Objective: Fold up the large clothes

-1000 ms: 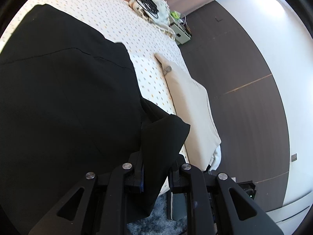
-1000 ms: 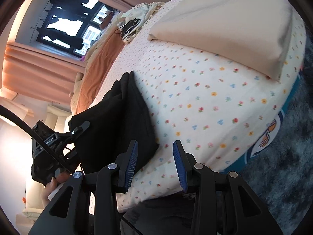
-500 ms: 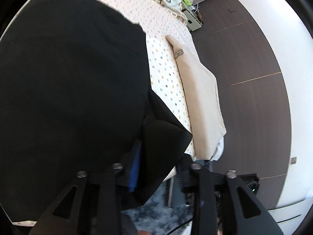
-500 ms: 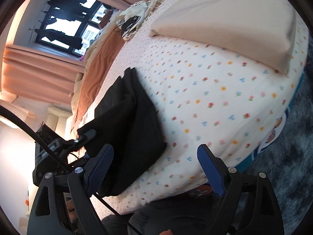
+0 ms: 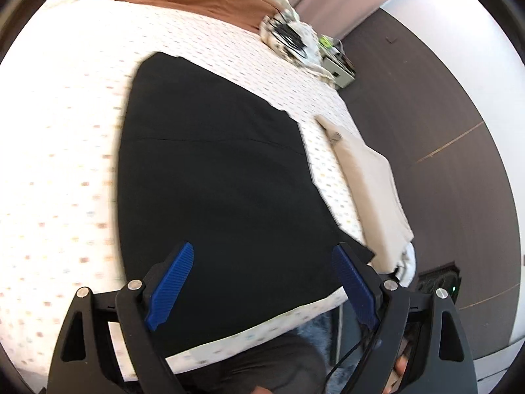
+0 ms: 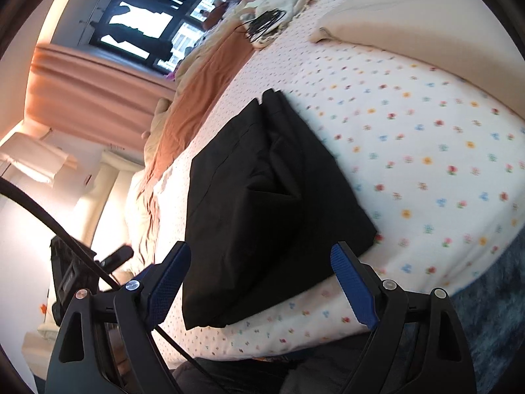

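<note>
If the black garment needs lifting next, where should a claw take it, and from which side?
Probably the near right corner of the garment, approached from the bed's near edge. In the right wrist view that corner sits thick and slightly raised off the sheet, so one finger could slip underneath.

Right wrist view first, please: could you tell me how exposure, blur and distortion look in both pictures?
Right wrist view: window backlit, wall beside it blown out, floral sheet slightly smeared. Left wrist view: sheet dots streaked by motion blur, black garment a nearly featureless dark mass. Both: strong fisheye bending, dark corners.
</note>
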Demonstrator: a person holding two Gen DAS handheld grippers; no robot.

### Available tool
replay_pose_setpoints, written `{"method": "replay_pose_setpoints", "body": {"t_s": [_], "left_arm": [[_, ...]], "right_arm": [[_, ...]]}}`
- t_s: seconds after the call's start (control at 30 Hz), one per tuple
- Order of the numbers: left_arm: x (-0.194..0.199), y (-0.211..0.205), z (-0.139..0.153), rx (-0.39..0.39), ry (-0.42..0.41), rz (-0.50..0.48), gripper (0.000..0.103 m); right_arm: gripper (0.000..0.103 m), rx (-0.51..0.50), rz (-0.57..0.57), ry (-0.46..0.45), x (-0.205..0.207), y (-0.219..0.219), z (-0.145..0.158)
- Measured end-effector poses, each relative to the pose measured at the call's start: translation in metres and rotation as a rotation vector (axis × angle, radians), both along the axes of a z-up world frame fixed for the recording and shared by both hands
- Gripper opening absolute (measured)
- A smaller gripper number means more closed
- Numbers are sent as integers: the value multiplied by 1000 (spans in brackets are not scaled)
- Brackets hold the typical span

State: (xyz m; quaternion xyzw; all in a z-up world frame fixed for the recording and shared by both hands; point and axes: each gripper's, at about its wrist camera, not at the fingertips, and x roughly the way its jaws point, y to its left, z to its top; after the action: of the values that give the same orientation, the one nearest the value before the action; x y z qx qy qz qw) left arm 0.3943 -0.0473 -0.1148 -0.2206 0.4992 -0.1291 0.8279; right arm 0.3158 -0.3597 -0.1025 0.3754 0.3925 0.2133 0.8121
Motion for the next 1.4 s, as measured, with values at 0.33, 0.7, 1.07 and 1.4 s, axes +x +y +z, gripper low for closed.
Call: {"method": "replay_pose_setpoints", "body": {"t_s": [0.33,0.7,1.07,1.4], "left_arm": [[-22,43,-30,28,61,70,86],[-17,26,-79,-52,165,49,57],[-16,37,-60,-87,107,106,57],[12,52,-38,-85,69,108,57]], "right_arm": [[10,36,18,8,40,19,-20],[6,63,-57,96,36,-6,-59],[49,-84,8,110,35,-13,-7],[82,-106,30,-22,77,-20,30]]}}
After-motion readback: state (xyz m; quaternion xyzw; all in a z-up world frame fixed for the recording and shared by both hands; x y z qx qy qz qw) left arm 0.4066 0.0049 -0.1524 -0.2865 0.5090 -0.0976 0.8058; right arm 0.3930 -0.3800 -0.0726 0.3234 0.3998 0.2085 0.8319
